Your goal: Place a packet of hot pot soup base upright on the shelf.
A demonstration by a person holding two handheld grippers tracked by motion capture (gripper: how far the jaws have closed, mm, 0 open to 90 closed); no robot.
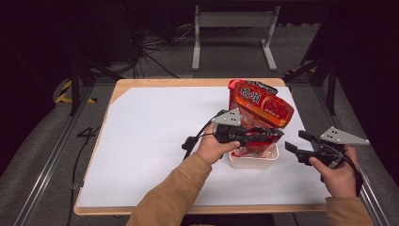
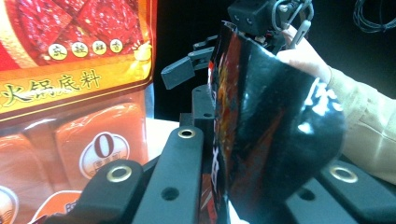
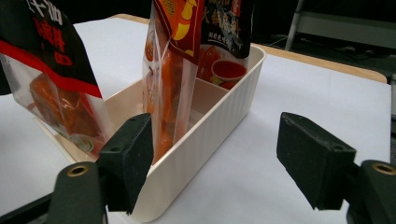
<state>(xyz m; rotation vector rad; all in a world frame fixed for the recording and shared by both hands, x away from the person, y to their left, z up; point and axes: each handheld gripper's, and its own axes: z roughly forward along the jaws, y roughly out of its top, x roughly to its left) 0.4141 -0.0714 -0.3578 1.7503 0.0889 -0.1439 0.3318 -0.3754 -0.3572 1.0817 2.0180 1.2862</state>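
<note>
Sauce packets (image 3: 170, 79) in cream bin (image 3: 219, 116)

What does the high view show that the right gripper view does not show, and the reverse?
High view alone: the whole white table top, the floor with cables, a grey metal frame behind the table, both sleeves, and the left gripper shut on a black sauce packet above the bin.

Right gripper view alone: the ribbed outer wall and inner divider of the white bin, and the gap between the right gripper pads, with nothing in it.

Both: the bin on the table, with red sauce packets standing in it.
</note>
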